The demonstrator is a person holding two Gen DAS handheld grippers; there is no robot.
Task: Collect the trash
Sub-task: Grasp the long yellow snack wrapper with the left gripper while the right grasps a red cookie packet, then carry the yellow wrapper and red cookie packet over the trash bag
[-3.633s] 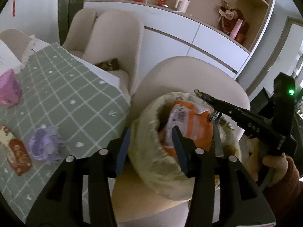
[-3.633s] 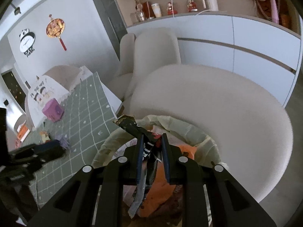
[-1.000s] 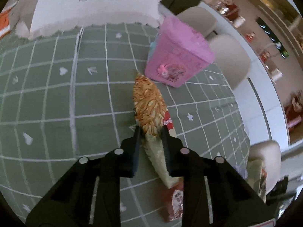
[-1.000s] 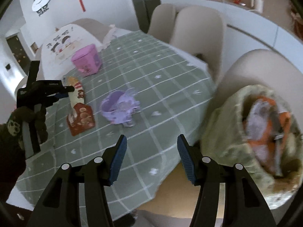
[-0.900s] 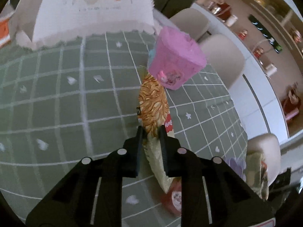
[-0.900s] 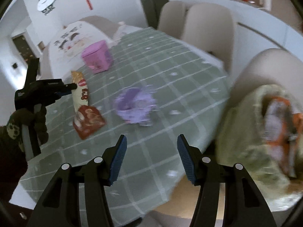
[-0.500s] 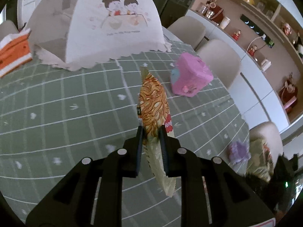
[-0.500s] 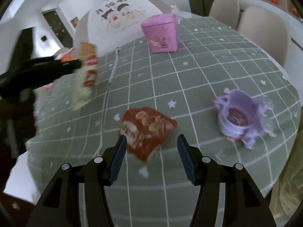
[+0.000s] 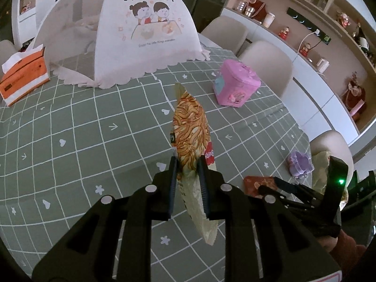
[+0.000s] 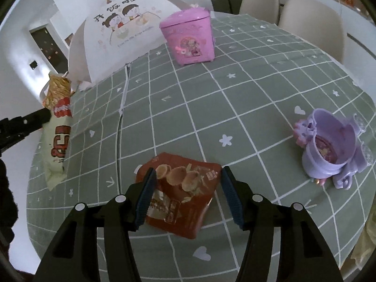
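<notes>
Seen from the left wrist: orange tissue box (image 9: 23,75) at ten o'clock, white mesh food cover (image 9: 122,35) printed with two cartoon children at twelve, pink box (image 9: 236,83) at two. Clamped at centre in the left gripper (image 9: 188,164), a long noodle snack packet (image 9: 191,131), held clear of the green checked tabletop (image 9: 70,129), printed end up, pale end hanging below the jaws. Lilac toy cup (image 9: 299,165) at four o'clock near the table edge.

Seen from the right wrist: the same noodle snack packet at nine o'clock, hanging from the left gripper's black fingers. Pink box at twelve. Lying flat at centre on the tabletop, a red snack bag (image 10: 181,192) between the wide-apart jaws of the right gripper (image 10: 186,179), jaws just opened a little further, blue pads on either side of the bag, whether touching cannot be told. Lilac toy cup at three o'clock, well apart from the bag.
</notes>
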